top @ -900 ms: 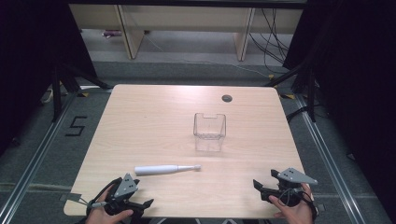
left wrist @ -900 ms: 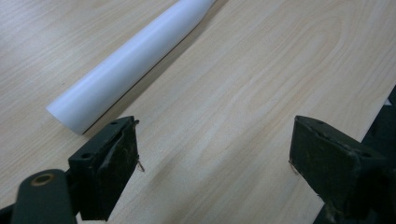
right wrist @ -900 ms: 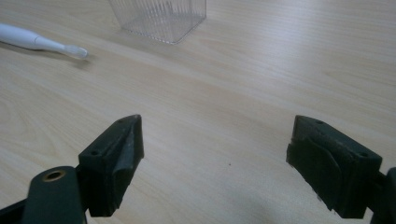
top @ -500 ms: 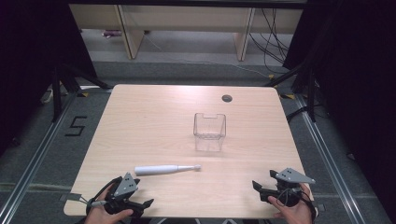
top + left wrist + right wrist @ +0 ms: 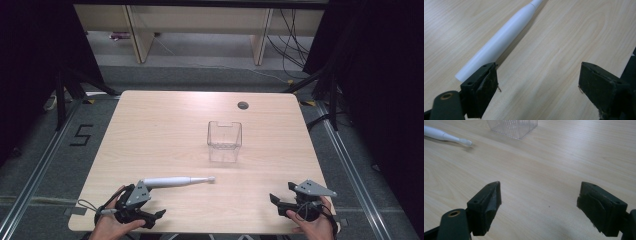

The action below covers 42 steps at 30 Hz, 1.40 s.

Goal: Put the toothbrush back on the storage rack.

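Note:
A white electric toothbrush (image 5: pixel 176 181) lies flat on the wooden table (image 5: pixel 165 125), its brush head pointing right. In the left gripper view the toothbrush (image 5: pixel 501 40) runs just beyond the left jaw, not between the jaws. My left gripper (image 5: pixel 152 217) rests near the table's front left edge, open and empty (image 5: pixel 537 85). A clear plastic cup (image 5: pixel 224 141) stands upright at the table's middle; its base (image 5: pixel 512 127) shows in the right gripper view, with the brush head (image 5: pixel 465 142) at far left. My right gripper (image 5: pixel 276 201) sits at the front right, open and empty (image 5: pixel 539 202).
A round cable hole (image 5: pixel 243 105) sits in the table near its far edge. Wooden shelf legs (image 5: pixel 135 30) and cables (image 5: pixel 295 35) lie on the floor beyond. A floor mark "5" (image 5: pixel 81 135) is left of the table.

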### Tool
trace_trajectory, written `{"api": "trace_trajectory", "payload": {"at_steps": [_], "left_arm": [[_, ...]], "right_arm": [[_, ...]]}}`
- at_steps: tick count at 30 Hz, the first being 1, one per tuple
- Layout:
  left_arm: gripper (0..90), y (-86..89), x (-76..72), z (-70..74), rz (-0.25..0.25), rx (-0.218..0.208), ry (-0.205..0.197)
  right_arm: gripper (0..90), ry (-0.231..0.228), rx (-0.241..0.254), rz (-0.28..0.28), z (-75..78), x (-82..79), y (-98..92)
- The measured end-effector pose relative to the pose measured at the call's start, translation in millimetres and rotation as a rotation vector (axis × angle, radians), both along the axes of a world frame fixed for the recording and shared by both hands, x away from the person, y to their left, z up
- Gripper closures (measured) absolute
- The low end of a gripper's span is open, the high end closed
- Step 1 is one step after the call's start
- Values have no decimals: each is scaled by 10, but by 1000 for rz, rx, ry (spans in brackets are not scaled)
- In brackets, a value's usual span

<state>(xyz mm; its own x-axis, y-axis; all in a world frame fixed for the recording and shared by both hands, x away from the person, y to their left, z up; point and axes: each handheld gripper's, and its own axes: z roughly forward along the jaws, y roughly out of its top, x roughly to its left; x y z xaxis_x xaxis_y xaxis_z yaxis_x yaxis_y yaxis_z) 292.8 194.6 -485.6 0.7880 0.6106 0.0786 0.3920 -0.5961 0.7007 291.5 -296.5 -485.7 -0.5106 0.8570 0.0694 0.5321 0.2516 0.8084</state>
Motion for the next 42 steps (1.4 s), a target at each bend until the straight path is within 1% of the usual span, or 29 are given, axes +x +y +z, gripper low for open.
{"api": "trace_trajectory", "payload": {"at_steps": [3,6,7,11,14,15,18,19,20,21,22,23,24,25,26,27,28,29,30,31,32,33,34,35,38,39,40,41,42], "left_arm": [[150,-5,60,64,-8,9,-4],[151,-14,94,112,-9,20,-8],[151,-22,141,166,-21,52,-12],[156,-79,222,236,-19,69,-6],[176,-104,278,261,-21,80,6],[176,-126,330,287,-26,107,32],[191,-176,396,316,-34,123,40],[197,-189,419,333,-48,137,43],[199,-214,436,335,-46,135,46],[200,-227,461,340,-58,149,53],[202,-227,461,340,-58,149,53],[208,-252,516,336,-68,169,67],[214,-252,516,336,-68,169,67],[216,-280,561,319,-72,179,78],[217,-294,578,305,-71,177,85],[217,-307,596,286,-72,176,86],[216,-307,596,286,-72,176,86],[214,-332,634,261,-79,186,105],[213,-340,653,252,-76,195,107],[213,-340,653,252,-76,195,107],[214,-345,694,237,-80,199,117],[215,-344,725,236,-90,207,112],[216,-344,725,236,-90,207,112],[218,-344,758,233,-92,216,116],[225,-349,787,229,-99,225,126],[230,-361,811,224,-105,231,124],[238,-361,811,224,-105,231,124],[245,-378,838,215,-119,241,131],[248,-383,856,218,-134,259,136]], "right_arm": [[191,1,-11,6,-1,3,-1],[191,1,-7,5,1,0,10],[191,3,-8,10,-1,2,17],[191,2,-1,17,-11,4,26],[191,2,-2,20,-14,5,30],[191,5,-4,22,-16,4,33],[191,8,-15,25,-18,5,37],[191,8,-15,27,-19,5,40],[191,16,-14,24,-18,1,43],[191,15,-13,26,-18,1,44],[191,15,-13,26,-18,1,44],[191,35,-5,17,-20,-9,57],[191,35,-5,17,-20,-9,57],[191,19,-18,28,-22,3,46],[191,13,-18,26,-26,4,49],[191,34,2,30,-32,0,63],[191,34,2,30,-32,0,63],[193,19,-20,35,-35,7,55],[195,44,-2,25,-36,-8,77],[195,57,-9,26,-35,-12,81],[195,56,-10,32,-35,-10,82],[195,57,-13,33,-36,-10,84],[195,57,-13,33,-36,-10,84],[195,44,-18,37,-39,-3,78],[195,56,-8,33,-37,-9,81],[195,43,-16,36,-41,-1,77],[195,43,-16,36,-41,-1,77],[195,65,-15,40,-42,-7,88],[195,36,-30,51,-49,10,79]]}}
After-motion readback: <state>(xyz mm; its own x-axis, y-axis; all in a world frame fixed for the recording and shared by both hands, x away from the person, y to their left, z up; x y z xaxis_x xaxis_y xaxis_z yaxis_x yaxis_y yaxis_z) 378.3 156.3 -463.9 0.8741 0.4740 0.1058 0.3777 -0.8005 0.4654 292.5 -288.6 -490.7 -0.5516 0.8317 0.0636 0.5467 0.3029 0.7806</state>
